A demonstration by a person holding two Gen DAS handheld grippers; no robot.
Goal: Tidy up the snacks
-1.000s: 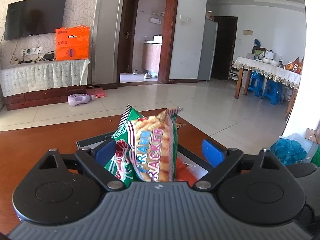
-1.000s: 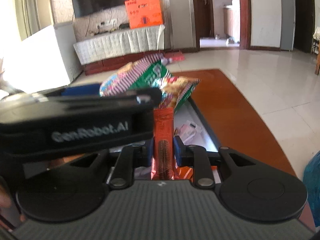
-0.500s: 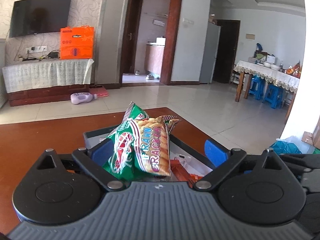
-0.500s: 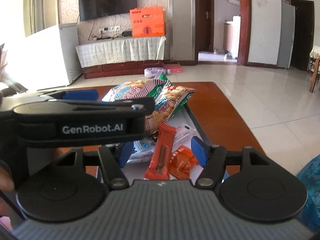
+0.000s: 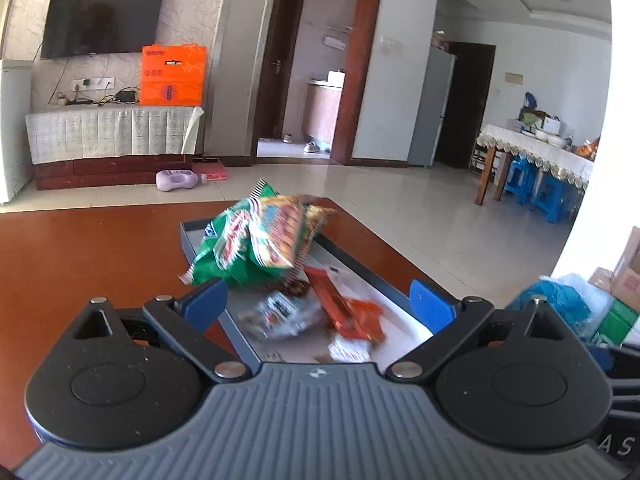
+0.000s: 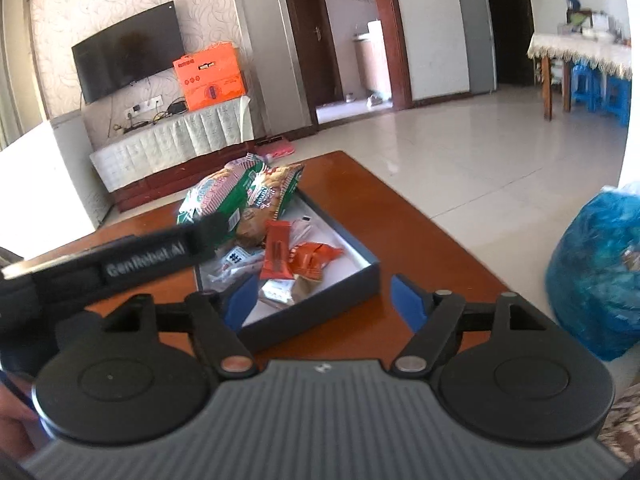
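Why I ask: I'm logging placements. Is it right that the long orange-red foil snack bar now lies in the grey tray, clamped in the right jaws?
Not clamped. The right wrist view shows the long orange-red foil snack bar lying free in the grey tray, with the right gripper jaws opening, nothing between them.

Bright tiled floor (image 5: 400, 208), wall-mounted television (image 5: 100, 20), cloth-covered dining table (image 5: 536, 152), dark wooden doorways

I see a wall television (image 5: 102, 20), an orange box (image 5: 173, 76) below it, and blue stools (image 5: 536, 188).

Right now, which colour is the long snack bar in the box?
Orange-red snack bar, clearest in the right wrist view.
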